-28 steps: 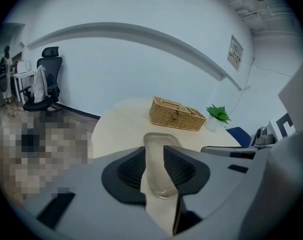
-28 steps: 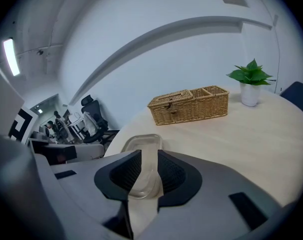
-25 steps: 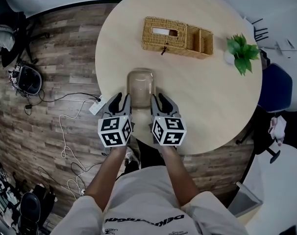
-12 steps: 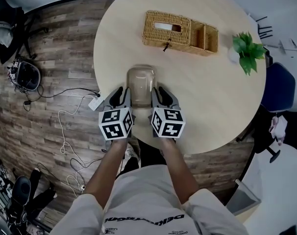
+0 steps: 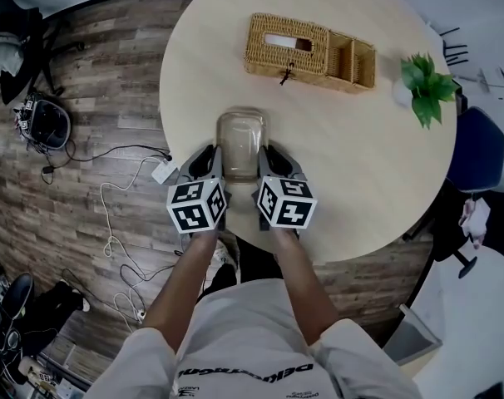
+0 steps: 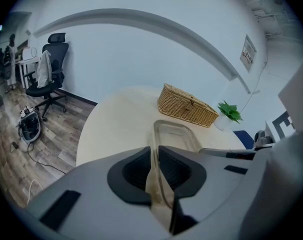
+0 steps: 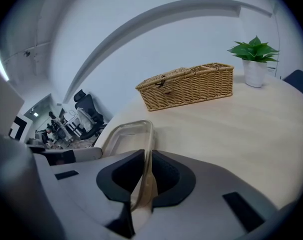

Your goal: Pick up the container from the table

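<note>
A clear, empty rectangular container (image 5: 240, 138) stands on the round pale table (image 5: 360, 156) near its front edge. My left gripper (image 5: 207, 161) straddles the container's left wall (image 6: 174, 132). Its jaws have just been closing, and the black pads (image 6: 136, 170) now sit tight against that wall. My right gripper (image 5: 273, 158) straddles the right wall (image 7: 125, 134) in the same way, pads (image 7: 167, 175) close against the rim. Midway between the fingertips, the left gripper (image 6: 155, 171) and right gripper (image 7: 145, 176) each hold only the thin wall.
A wicker basket (image 5: 308, 50) with a lid slot lies at the far side of the table. A small potted plant (image 5: 427, 90) stands at the right edge. Cables (image 5: 119, 198) run over the wooden floor on the left, with an office chair (image 6: 49, 74) beyond.
Both grippers have sunk a little onto the container's side walls. The container itself has stayed where it was on the table.
</note>
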Available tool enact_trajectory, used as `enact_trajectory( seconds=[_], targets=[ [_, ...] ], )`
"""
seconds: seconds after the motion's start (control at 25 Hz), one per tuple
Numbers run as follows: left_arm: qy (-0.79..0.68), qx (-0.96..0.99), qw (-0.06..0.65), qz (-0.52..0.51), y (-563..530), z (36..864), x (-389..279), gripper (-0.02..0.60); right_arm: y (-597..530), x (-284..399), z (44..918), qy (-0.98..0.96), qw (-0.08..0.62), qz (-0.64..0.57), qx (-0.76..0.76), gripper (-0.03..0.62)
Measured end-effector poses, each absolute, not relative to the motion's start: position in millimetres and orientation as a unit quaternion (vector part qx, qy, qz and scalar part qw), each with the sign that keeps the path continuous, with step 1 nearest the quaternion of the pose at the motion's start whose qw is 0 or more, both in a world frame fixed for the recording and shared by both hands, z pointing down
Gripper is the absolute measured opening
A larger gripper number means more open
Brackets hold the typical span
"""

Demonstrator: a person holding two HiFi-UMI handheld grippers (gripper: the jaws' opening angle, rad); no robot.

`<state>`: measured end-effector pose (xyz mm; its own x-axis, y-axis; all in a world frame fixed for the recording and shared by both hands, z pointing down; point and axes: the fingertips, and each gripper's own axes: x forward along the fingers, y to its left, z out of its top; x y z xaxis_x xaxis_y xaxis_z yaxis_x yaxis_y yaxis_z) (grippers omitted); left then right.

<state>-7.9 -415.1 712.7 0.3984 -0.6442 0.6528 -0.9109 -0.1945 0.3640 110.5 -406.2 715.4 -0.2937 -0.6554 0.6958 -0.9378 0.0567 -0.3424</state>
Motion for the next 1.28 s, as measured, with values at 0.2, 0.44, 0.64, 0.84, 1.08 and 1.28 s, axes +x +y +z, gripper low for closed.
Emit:
enact_trajectory(
  seconds=[0.2, 0.44, 0.64, 0.84, 1.08, 1.28],
  targets=[
    [-0.502, 0.753, 0.389, 0.172, -415.9, 713.1, -6.0, 0.048, -407.0, 109.1, 715.7, -0.708, 0.169, 0.402, 0.555, 0.061],
    [-0.502, 0.751, 0.394, 0.170, -412.5, 705.6, -7.8, 0.037, -403.6, 107.4, 707.6, -0.711, 0.161, 0.398, 0.557, 0.055],
    [-0.508, 0.752, 0.388, 0.162, -404.8, 694.8, -8.4, 0.037, -397.7, 107.3, 698.3, -0.714, 0.160, 0.390, 0.559, 0.054],
    [-0.508, 0.760, 0.375, 0.156, -399.6, 679.6, -6.5, 0.037, -393.0, 108.6, 683.4, -0.717, 0.149, 0.381, 0.564, 0.054],
    [-0.507, 0.770, 0.358, 0.149, -382.1, 654.1, -8.0, 0.037, -375.7, 106.7, 657.3, -0.724, 0.139, 0.366, 0.568, 0.054],
    [-0.506, 0.780, 0.343, 0.138, -362.3, 627.9, -10.6, 0.037, -356.1, 104.1, 631.0, -0.728, 0.130, 0.350, 0.575, 0.054]
  ],
)
